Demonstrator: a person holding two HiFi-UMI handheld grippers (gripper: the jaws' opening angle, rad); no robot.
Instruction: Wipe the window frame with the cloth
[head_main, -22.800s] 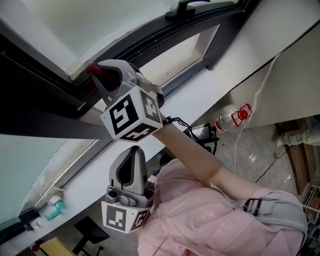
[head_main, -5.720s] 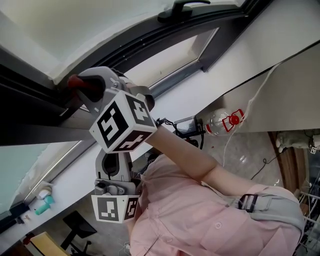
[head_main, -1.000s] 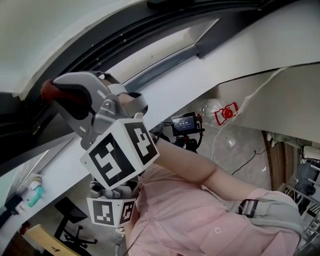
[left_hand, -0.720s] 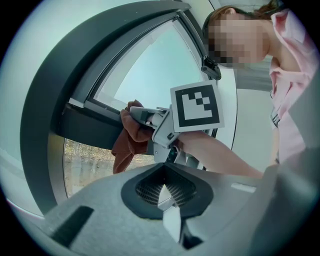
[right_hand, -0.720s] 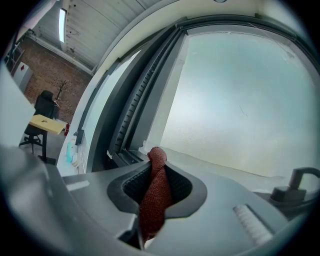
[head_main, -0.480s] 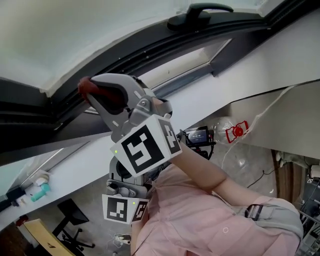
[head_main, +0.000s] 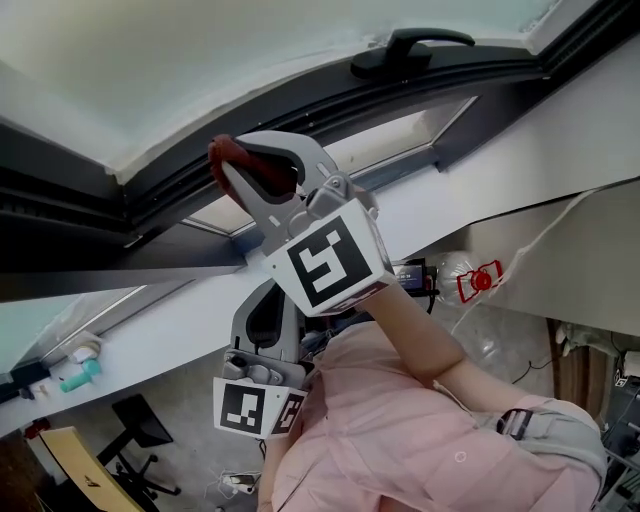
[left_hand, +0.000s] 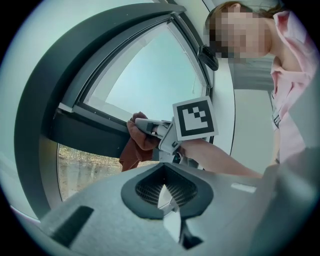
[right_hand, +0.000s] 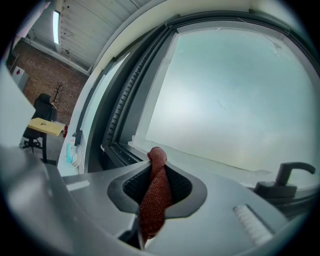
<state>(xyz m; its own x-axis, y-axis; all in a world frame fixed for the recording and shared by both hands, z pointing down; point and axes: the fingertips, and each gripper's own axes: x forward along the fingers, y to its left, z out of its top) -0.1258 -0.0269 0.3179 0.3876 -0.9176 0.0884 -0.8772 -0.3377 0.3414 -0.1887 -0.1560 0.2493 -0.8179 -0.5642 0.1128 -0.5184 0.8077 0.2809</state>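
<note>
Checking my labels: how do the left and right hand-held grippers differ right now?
The right hand-held gripper clamps a rust-red woven cloth; the left hand-held gripper is shut on nothing. The right is raised at the dark grey window frame; the left hangs low, away from it. Both are grey, marker-tagged tools.

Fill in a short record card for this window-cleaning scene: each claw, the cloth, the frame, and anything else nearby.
right claw: shut on the reddish-brown cloth
left claw: shut, empty, held low and away from the glass
cloth position: tip against the dark window frame
window handle: on the frame, to the right of the cloth in the head view
below the sill: plastic bottle with a red cap
</note>
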